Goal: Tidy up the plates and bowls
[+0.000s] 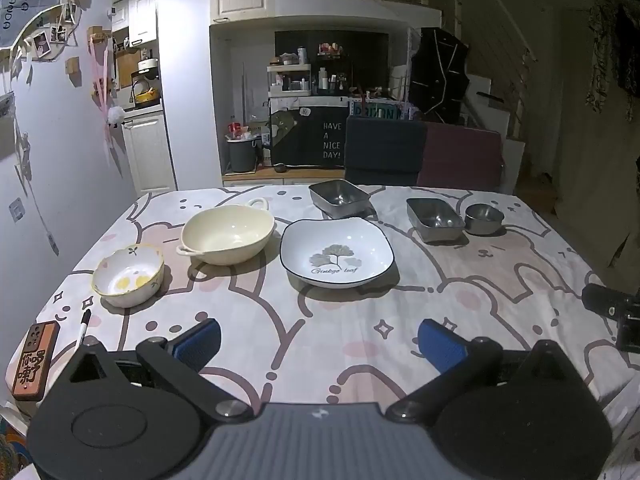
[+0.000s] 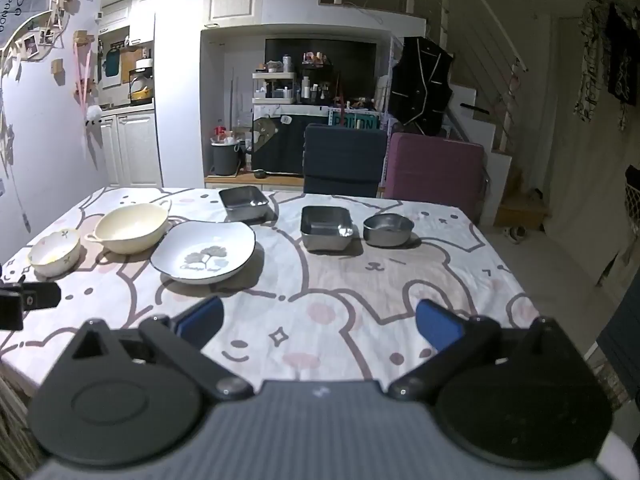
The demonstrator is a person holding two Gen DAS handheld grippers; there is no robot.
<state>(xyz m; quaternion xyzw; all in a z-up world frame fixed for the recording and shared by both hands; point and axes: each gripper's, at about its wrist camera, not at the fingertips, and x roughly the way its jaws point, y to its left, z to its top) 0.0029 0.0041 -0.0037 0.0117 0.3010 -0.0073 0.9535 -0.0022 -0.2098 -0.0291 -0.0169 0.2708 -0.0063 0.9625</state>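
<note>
On the patterned tablecloth (image 1: 320, 344) stand a small flowered bowl (image 1: 128, 276) (image 2: 55, 257), a cream two-handled bowl (image 1: 228, 236) (image 2: 132, 228), a white square leaf-print plate (image 1: 337, 254) (image 2: 203, 252), two square steel trays (image 1: 339, 197) (image 1: 435, 219) (image 2: 244, 201) (image 2: 326, 227) and a round steel bowl (image 1: 484, 219) (image 2: 388, 230). My left gripper (image 1: 319, 346) hovers open over the near cloth, short of the plate, with nothing between its blue pads. My right gripper (image 2: 319, 322) is open too, empty, facing the steel dishes from the table's near edge.
A wooden carved block (image 1: 34, 360) and a black marker (image 1: 83, 326) lie at the near left corner. Two chairs, dark blue (image 2: 344, 160) and maroon (image 2: 436, 168), stand behind the table's far edge. A white wall runs along the left; the floor drops off on the right.
</note>
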